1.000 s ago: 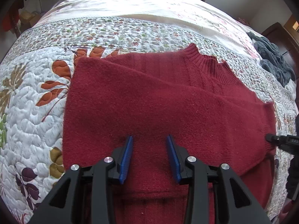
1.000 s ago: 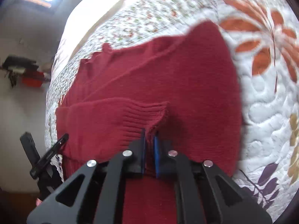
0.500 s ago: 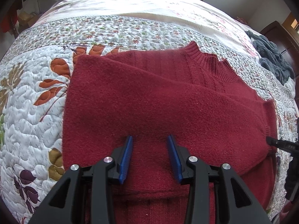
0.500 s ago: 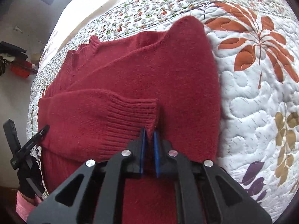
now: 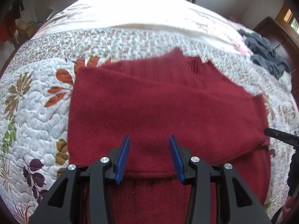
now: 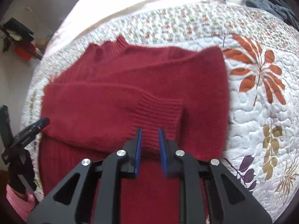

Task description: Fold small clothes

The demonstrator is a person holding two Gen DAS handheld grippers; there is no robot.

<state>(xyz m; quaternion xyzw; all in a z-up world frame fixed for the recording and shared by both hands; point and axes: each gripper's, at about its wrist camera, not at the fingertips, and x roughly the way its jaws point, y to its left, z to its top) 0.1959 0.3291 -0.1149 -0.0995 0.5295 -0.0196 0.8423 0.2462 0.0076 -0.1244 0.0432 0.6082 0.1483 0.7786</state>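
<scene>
Quilted bed (image 5: pixel 33 112) bears one red sweater (image 5: pixel 158 102), two parted grippers (image 5: pixel 149 155) (image 6: pixel 150 149) above.

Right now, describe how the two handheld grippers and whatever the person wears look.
Both the left gripper and the right gripper have matte black angular plastic frames with triangular cut-outs and round silver bolts. Their flat fingers carry ribbed blue pads. No cables show. A pink sleeve and a dark glove appear at the right view's lower-left edge.
</scene>
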